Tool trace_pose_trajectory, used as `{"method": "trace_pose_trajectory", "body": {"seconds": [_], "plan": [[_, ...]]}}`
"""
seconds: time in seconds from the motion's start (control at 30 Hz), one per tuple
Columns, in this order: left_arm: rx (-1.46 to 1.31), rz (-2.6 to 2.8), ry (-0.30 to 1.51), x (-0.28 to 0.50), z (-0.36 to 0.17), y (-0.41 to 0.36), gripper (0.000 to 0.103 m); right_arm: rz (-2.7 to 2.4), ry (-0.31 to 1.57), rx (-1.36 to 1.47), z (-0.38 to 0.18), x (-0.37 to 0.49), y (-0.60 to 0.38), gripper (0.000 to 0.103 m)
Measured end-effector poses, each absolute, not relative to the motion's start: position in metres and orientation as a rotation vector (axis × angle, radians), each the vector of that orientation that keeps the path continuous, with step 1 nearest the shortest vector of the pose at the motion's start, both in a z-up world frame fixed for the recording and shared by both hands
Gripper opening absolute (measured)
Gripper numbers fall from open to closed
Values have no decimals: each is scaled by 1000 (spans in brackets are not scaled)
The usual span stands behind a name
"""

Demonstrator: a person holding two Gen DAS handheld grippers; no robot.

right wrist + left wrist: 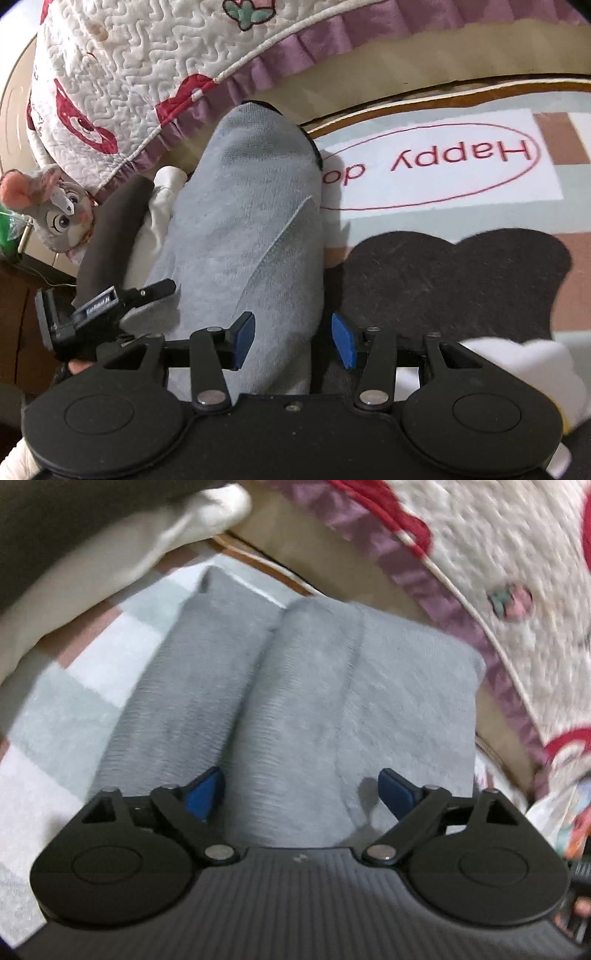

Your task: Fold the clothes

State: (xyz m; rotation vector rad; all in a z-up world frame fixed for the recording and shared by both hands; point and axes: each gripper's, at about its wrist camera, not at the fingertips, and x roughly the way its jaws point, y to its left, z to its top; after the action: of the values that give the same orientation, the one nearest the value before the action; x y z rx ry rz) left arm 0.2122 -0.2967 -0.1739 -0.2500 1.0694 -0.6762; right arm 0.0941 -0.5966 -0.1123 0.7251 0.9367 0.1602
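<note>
A grey fleecy garment (295, 701) lies folded in long rolls on a checked rug (74, 716). My left gripper (301, 794) hovers over its near end, and its blue pads (205, 794) stand wide apart, touching nothing. In the right wrist view the same grey garment (251, 229) runs away from me as a long narrow bundle. My right gripper (293, 341) straddles the near end, jaws open. The left pad lies against the cloth, while a thin dark gap separates the right pad (343, 343) from it. One finger (159, 288) of the left gripper shows at the left.
A quilted white bedcover (147, 74) with red shapes and a purple frill hangs behind the garment. A plush mouse (55, 210) sits at the left. The rug bears a "Happy" print (461, 155) and a dark patch (454, 280). White and dark cloth (155, 206) lies beside the bundle.
</note>
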Motion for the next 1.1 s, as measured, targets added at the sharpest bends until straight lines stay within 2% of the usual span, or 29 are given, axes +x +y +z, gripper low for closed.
{"method": "trace_pose_trajectory", "body": {"seconds": [0.07, 0.13, 0.17, 0.27, 0.3, 0.37, 0.47, 0.5, 0.53, 0.57, 0.6, 0.63, 0.67, 0.77, 0.93, 1.0, 1.1], "plan": [[-152, -702, 1036, 202, -168, -308, 55, 171, 933, 747, -119, 100, -595, 52], [-38, -753, 950, 186, -158, -315, 44, 179, 935, 750, -125, 104, -592, 52], [15, -798, 893, 177, -153, -317, 44, 183, 936, 752, -128, 105, -590, 52], [101, -784, 894, 168, -154, -322, 45, 204, 941, 772, -130, 105, -585, 52], [80, -764, 903, 169, -155, -321, 48, 211, 944, 791, -129, 103, -584, 54], [26, -725, 921, 175, -158, -317, 63, 234, 939, 824, -126, 100, -583, 54], [-108, -724, 995, 187, -167, -311, 67, 283, 914, 863, -117, 96, -582, 54], [-167, -739, 1016, 190, -170, -307, 65, 278, 912, 842, -115, 95, -580, 54], [-227, -753, 1036, 193, -173, -304, 58, 261, 909, 803, -114, 96, -578, 54], [-288, -768, 1056, 196, -176, -300, 42, 245, 912, 771, -115, 97, -577, 54], [-253, -765, 1042, 194, -173, -302, 33, 229, 915, 738, -117, 99, -577, 54], [-202, -759, 1022, 192, -170, -304, 24, 212, 918, 706, -118, 100, -576, 54], [-151, -753, 1002, 189, -166, -305, 21, 209, 918, 689, -123, 103, -576, 54], [42, -744, 840, 164, -143, -320, 18, 208, 914, 681, -137, 109, -579, 54], [-37, -740, 639, 129, -91, -286, 17, 217, 865, 710, -137, 109, -585, 56], [-13, -664, 614, 128, -90, -275, 17, 238, 832, 672, -128, 107, -576, 56], [-69, -530, 728, 147, -123, -251, 17, 282, 825, 590, -121, 110, -555, 56]]}}
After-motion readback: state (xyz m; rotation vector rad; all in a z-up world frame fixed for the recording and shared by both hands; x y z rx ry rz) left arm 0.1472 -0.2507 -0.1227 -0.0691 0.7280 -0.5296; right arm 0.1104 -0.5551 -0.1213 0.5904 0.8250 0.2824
